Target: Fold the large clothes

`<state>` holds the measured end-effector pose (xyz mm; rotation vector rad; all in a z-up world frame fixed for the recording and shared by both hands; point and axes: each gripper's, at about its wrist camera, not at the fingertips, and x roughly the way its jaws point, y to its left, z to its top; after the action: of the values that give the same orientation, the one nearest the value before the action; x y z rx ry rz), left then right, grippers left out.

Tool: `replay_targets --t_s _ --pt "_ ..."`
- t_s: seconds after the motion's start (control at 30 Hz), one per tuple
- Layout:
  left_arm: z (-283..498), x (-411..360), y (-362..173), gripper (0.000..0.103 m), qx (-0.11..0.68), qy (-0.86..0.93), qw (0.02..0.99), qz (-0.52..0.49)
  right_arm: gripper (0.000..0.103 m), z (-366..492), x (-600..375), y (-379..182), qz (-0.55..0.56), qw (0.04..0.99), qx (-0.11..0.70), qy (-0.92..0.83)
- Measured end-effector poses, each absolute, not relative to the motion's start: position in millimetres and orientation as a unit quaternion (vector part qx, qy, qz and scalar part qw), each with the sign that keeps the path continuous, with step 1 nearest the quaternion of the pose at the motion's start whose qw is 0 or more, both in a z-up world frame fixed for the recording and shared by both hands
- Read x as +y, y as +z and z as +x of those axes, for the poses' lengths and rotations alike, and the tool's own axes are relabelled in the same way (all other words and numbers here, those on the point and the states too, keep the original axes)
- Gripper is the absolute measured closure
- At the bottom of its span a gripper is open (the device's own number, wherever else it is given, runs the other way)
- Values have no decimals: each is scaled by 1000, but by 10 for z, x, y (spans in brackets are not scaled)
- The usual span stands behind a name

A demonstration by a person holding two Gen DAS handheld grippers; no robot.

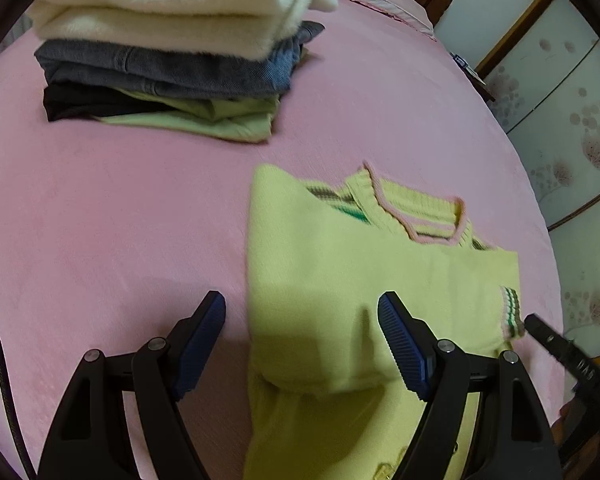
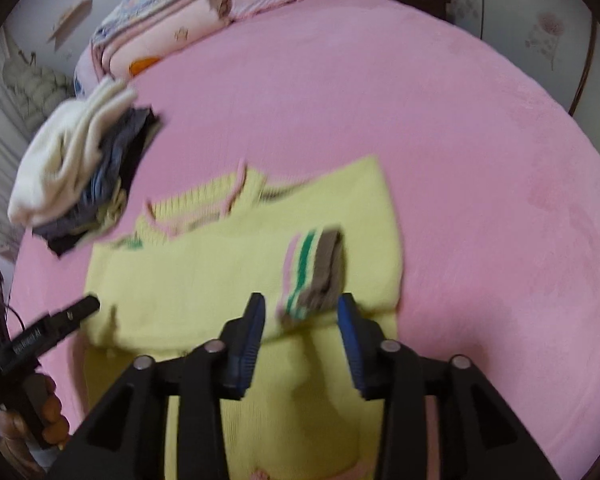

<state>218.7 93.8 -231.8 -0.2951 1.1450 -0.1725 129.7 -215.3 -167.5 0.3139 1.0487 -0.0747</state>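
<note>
A pale yellow knit sweater (image 1: 340, 264) with a pink-edged collar lies on the pink bed cover, its sleeves folded across the body. It also shows in the right wrist view (image 2: 220, 272), where a striped cuff (image 2: 312, 276) lies on top. My left gripper (image 1: 302, 312) is open and empty, low over the sweater's left edge. My right gripper (image 2: 302, 308) is open and empty, with the striped cuff just ahead of its fingertips. The left gripper's finger (image 2: 60, 320) shows at the sweater's left side in the right wrist view.
A stack of folded clothes (image 1: 172, 52), white on top over blue, black and green, sits at the back left of the pink bed (image 1: 100, 208). Folded bedding (image 2: 160, 36) lies near the headboard. A wardrobe (image 1: 572, 120) stands to the right.
</note>
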Motion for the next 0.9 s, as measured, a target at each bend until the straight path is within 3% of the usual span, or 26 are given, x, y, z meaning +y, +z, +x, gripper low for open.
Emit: replay_targets --t_s 0.3,0.33,0.37,0.4,0.5,0.67,0.83,0.9 --pt "2482 1006 -2460 26 546 -84 821 -143 64 1728 -2248 -1934 144 834 533 -7" --pt "2508 996 -2474 26 546 -86 821 -145 69 1730 -2240 -1965 143 832 536 -1" --pt "2527 985 -2481 37 544 -91 821 -146 82 1738 -2214 -1986 137 832 538 3" --pt "2546 967 -2483 54 542 -97 821 -148 88 1746 -2188 -1995 129 833 538 8" --pt "2571 922 -2467 85 541 -85 825 -137 94 1725 -2170 -1928 120 846 520 17" --pt "2508 901 -2403 87 510 -65 848 -130 94 1746 -2168 -1805 95 874 476 -1" --pt "2503 880 -2548 85 518 -44 846 -123 93 1841 -2207 -2124 91 855 511 -12" --pt "2513 878 -2536 71 521 -36 845 -114 90 1820 -2196 -2085 91 857 507 -14"
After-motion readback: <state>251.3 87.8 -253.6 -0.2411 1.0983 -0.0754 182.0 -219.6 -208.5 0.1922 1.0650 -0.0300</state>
